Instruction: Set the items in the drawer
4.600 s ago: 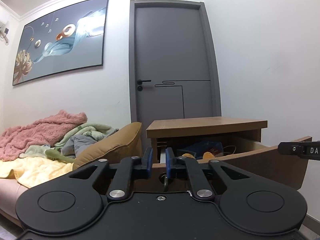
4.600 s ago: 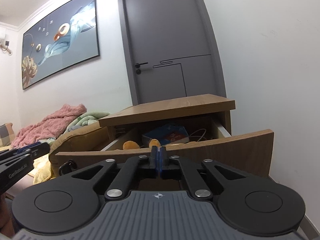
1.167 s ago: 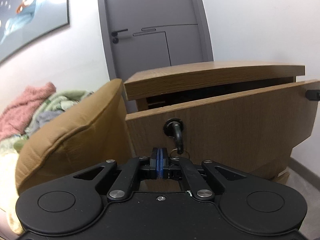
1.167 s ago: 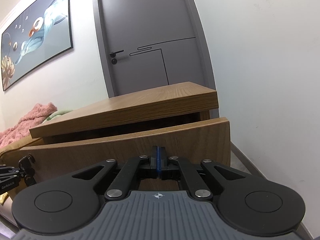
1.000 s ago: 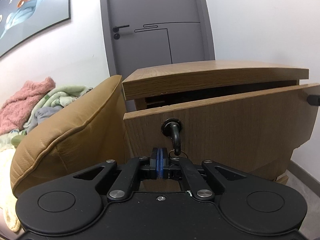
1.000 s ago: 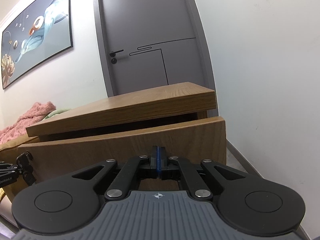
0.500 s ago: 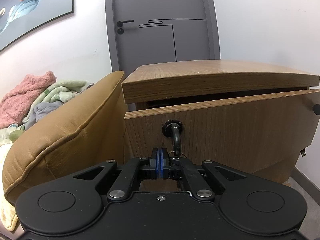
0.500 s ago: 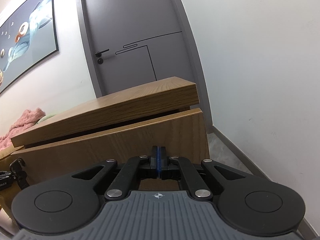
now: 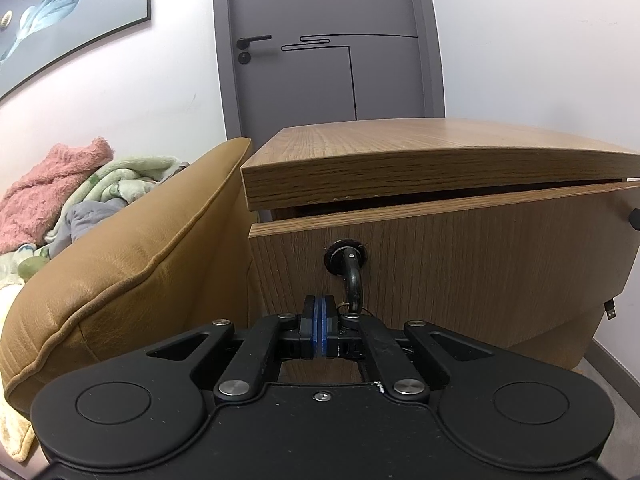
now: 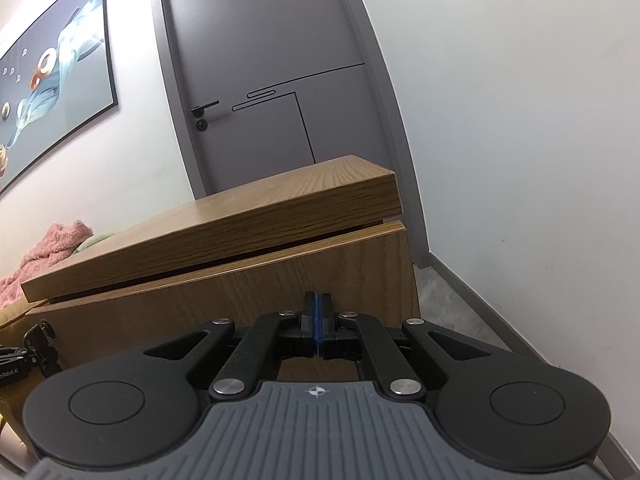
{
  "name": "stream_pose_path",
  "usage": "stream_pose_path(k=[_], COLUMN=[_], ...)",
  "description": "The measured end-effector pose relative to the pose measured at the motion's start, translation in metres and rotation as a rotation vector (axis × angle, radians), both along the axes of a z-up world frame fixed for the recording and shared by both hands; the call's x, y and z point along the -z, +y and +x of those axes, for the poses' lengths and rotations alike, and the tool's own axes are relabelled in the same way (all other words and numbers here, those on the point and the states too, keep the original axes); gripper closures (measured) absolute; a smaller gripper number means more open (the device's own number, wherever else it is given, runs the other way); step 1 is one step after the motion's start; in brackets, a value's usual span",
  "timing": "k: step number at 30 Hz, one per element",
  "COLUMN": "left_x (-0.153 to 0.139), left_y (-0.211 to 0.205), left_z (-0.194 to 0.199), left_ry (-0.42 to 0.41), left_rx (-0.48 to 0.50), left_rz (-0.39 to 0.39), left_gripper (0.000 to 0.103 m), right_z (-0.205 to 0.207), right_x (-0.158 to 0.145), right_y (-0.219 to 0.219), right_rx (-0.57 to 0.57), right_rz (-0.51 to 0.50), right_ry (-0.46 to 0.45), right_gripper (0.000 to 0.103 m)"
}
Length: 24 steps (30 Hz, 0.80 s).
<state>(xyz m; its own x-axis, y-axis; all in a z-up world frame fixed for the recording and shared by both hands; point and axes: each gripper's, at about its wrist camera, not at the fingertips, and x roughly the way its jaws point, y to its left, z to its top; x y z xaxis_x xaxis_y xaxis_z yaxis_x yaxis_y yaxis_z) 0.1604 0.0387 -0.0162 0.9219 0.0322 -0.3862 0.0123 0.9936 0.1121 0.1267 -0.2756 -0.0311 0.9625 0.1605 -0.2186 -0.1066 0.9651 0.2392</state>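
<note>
Wooden nightstand (image 9: pixel 420 156) drawer (image 9: pixel 460 256) sits nearly shut beside a tan leather cushion (image 9: pixel 132 256), with a grey door (image 9: pixel 320 40) behind it. Left gripper (image 9: pixel 319 322) and right gripper (image 10: pixel 317 322) both have their pads pinched together, holding nothing.

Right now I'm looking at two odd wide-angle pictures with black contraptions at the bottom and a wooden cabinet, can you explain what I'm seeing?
Each black contraption is a hand-held gripper that a person carries, with a fisheye camera looking forward along its two fingers. One picture comes from the left hand-held gripper, the other from the right hand-held gripper. Both have their blue pads pressed together and hold nothing. They face a wooden nightstand whose drawer is nearly closed, with a thin dark gap under the top. A black ring pull hangs on the drawer front, just right of the left gripper's tips. The top of the nightstand shows nothing on it. A tan cushion sits beside it, with a grey door behind.
</note>
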Motion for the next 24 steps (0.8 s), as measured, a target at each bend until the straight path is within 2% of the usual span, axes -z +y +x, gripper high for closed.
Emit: stream_pose_path(k=[9,11,15,17,24], left_x=[-0.012,-0.014,-0.019,-0.022,-0.032], left_y=[0.005,0.004,0.004,0.006,0.016], left_z=[-0.012,-0.016,-0.023,-0.026,-0.034], left_ry=[-0.031,-0.040,-0.048,-0.051,-0.065], left_rx=[-0.024,-0.022,-0.027,-0.033,-0.061], left_rz=[-0.019,-0.017,-0.013,-0.014,-0.041], left_gripper=[0.098,0.089,0.084,0.075,0.056], right_z=[-0.005,-0.008,-0.014,-0.018,-0.032], right_x=[-0.008,-0.010,-0.015,-0.018,-0.031], right_y=[0.008,0.010,0.017,0.020,0.032], right_rx=[-0.017,-0.024,-0.057,-0.075,-0.114], right_rz=[-0.059,-0.076,-0.101,-0.113,-0.142], right_ry=[-0.018,-0.018,-0.025,-0.028,-0.043], right_gripper=[0.102,0.102,0.101,0.101,0.100])
